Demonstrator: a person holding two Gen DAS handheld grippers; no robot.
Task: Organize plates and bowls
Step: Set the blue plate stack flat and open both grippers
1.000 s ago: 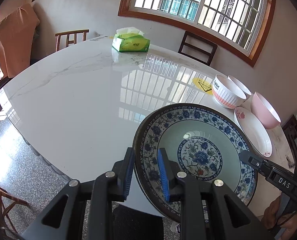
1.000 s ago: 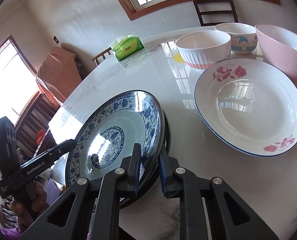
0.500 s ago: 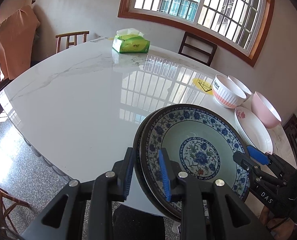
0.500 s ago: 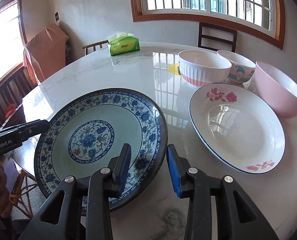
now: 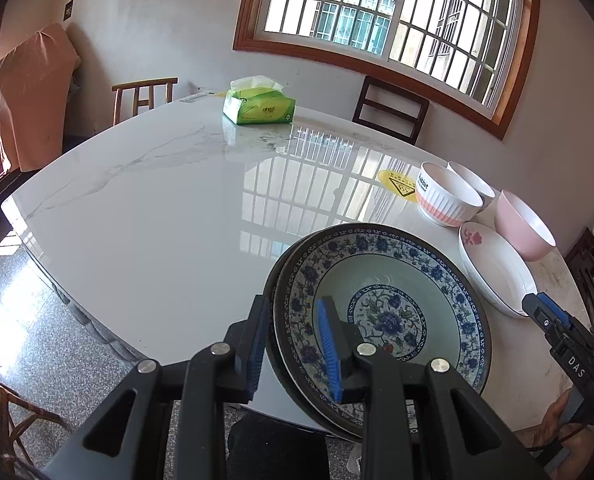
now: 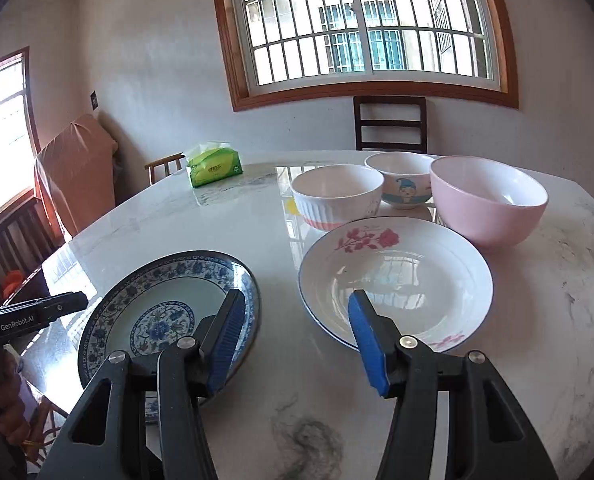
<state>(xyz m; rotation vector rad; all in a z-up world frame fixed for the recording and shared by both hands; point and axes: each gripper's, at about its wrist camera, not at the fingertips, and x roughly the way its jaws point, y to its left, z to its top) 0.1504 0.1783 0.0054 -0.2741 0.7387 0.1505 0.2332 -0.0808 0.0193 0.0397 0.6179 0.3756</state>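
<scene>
Marble table (image 5: 145, 216): glossy, likely slick. Blue-patterned plates (image 5: 381, 312), apparently two stacked, sit at the near edge, partly overhanging. Left gripper (image 5: 293, 344) is clamped on their near rim. Risk: a tug could slide the upper plate off the lower one, or drag both over the edge.

Right gripper (image 6: 297, 340): jaws have just been opening, now moderately wide, nothing between them, poised near the white rose plate (image 6: 397, 280). Risk: a careless approach could knock that plate into the pink bowl (image 6: 489, 200) just behind it.
</scene>
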